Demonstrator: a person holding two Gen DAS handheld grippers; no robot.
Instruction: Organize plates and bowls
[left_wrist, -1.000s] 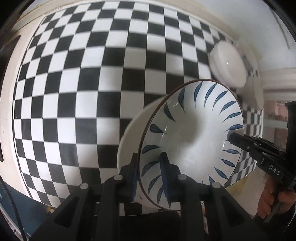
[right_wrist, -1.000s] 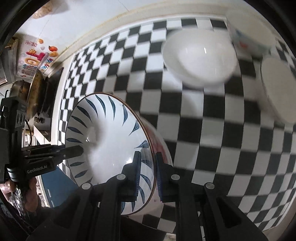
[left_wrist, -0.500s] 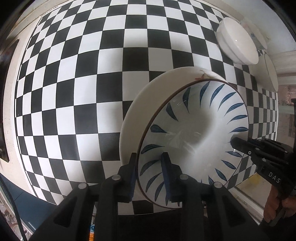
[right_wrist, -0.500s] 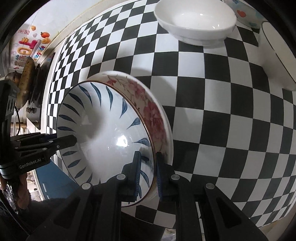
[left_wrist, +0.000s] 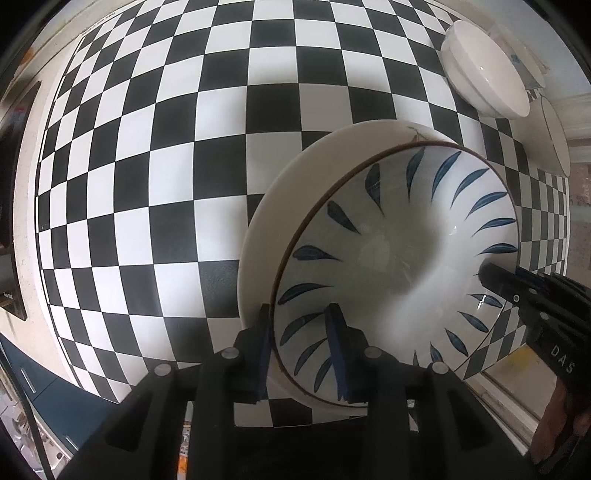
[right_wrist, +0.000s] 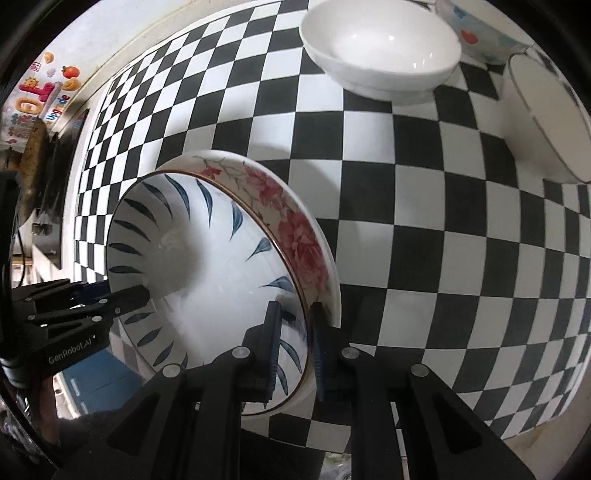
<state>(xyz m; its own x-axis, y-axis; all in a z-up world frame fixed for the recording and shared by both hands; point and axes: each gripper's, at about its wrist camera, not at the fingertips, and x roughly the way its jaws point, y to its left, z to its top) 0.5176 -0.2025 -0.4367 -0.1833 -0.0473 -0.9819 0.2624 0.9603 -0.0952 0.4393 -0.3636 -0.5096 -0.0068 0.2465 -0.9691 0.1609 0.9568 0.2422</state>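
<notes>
Your left tongs (left_wrist: 301, 345) straddle the near rim of the blue-leaf bowl (left_wrist: 399, 254) and their jaws are opening: the outer pad sits against the rim while the inner pad already stands off the glaze, so the grip looks all but gone. Your right tongs (right_wrist: 293, 345) bracket the opposite rim at a narrow gap and their jaws are opening too, both pads close to the wall, though you cannot tell whether they still press on it. The bowl sits nested inside the floral bowl (right_wrist: 295, 225), which rests on the checkered bench (left_wrist: 159, 177). The risk, as I judge it, is uneven release: if one side lets go first while the bowl is not fully seated, it may tip or clack against the floral rim and chip it. Lifting away before the pads clear could drag the bowl out again, and the stack sits near the bench edge. The right wrist view shows the red flowers on the outer bowl, a plain white bowl (right_wrist: 380, 48) and a patterned bowl (right_wrist: 480, 29) behind it; the left wrist view shows only a cream wall with no flowers.
</notes>
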